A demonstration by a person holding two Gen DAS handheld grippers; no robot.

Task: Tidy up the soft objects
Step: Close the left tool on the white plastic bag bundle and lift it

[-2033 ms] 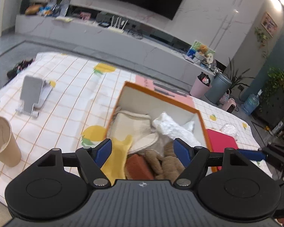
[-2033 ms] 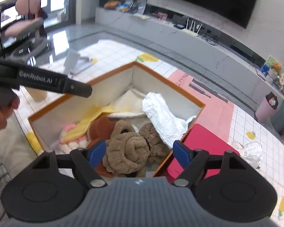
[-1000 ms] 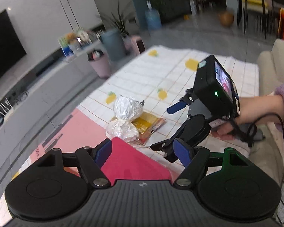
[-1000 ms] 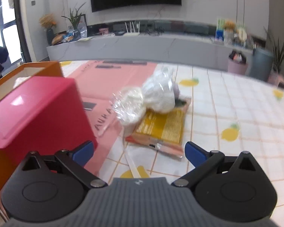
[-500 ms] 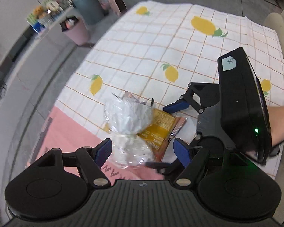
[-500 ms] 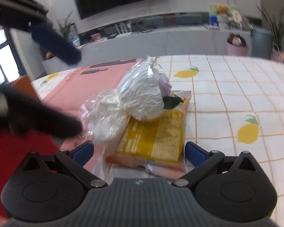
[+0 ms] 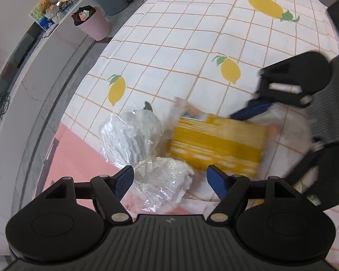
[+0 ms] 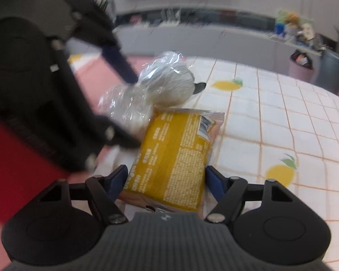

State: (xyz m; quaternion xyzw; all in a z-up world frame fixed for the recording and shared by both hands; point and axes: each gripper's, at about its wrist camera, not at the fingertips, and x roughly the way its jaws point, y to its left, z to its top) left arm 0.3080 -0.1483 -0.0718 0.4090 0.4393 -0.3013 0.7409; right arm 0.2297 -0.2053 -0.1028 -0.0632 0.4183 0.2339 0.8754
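The yellow snack packet (image 8: 171, 155) lies on the lemon-print worktop (image 7: 192, 52), touching two plastic-wrapped bundles (image 7: 147, 151). The right claw (image 8: 166, 181) has just been closing around the packet; pad contact cannot be confirmed. The left claw (image 7: 170, 178) is open over the nearer bundle. All three items remain unsorted.

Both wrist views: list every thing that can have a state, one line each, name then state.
Left tool: open, straddling the near bag, pads not pressing.
Right tool: jaws just been closing, yellow packet between them, grip unclear.
Yellow packet: sealed, lying flat on the cloth.
Near bag: wrapped in clear film, on the table.
Far bag: wrapped in clear film, touching the packet.
Pink bin: open, filled.
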